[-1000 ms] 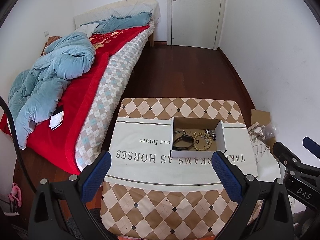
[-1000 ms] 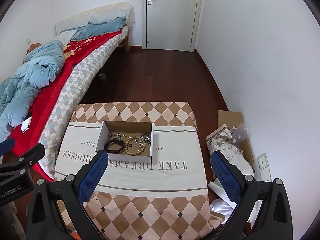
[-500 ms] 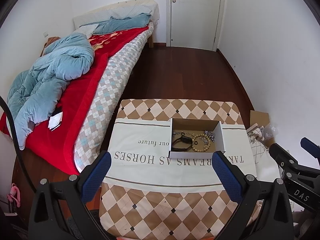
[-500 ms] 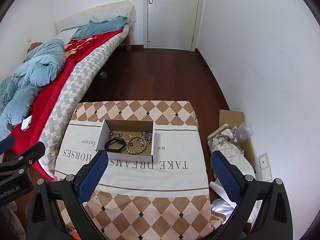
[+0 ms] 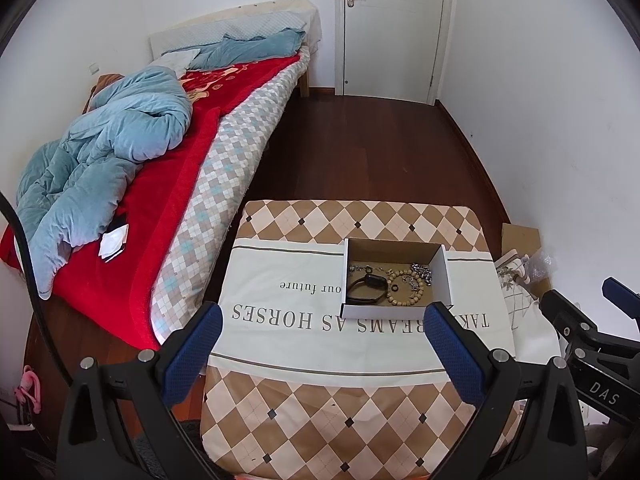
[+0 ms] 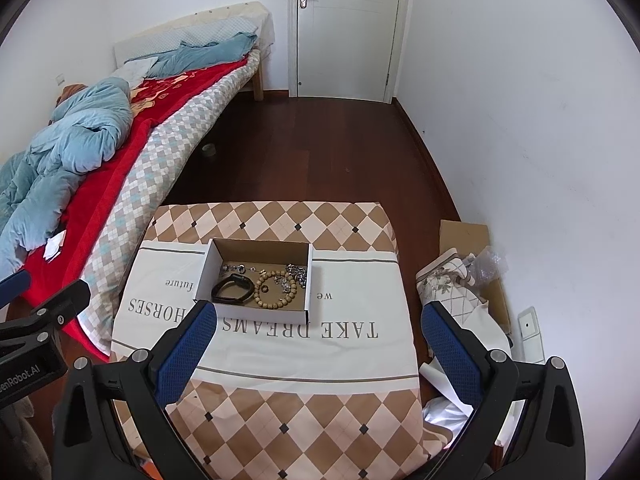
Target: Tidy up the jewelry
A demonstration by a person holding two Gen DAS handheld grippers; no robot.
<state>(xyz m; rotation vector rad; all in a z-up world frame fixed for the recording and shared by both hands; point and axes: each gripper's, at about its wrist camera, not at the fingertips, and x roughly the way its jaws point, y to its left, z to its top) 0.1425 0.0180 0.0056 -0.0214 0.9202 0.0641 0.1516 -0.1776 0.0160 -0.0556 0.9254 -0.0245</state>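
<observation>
An open white cardboard box (image 5: 446,276) (image 6: 204,270) sits on a cloth-covered table. Inside lie a black band (image 5: 366,290) (image 6: 232,290), a wooden bead bracelet (image 5: 406,288) (image 6: 276,288), a silver chain (image 5: 422,272) (image 6: 296,274) and small metal pieces (image 6: 236,269). My left gripper (image 5: 320,326) hangs open high above the near side of the table, nothing between its blue pads. My right gripper (image 6: 318,324) is open too, empty, at similar height. Each gripper shows at the edge of the other's view.
The table (image 5: 304,412) (image 6: 304,412) wears a checked cloth with printed lettering. A bed (image 5: 168,160) with red blanket and blue quilt runs along the left. Cardboard and bags (image 6: 464,280) lie by the right wall. Dark wood floor leads to a shut white door (image 6: 344,28).
Both grippers have risen and drawn back a little, so the table and box look slightly smaller. Both stay open. The box's contents have not moved.
</observation>
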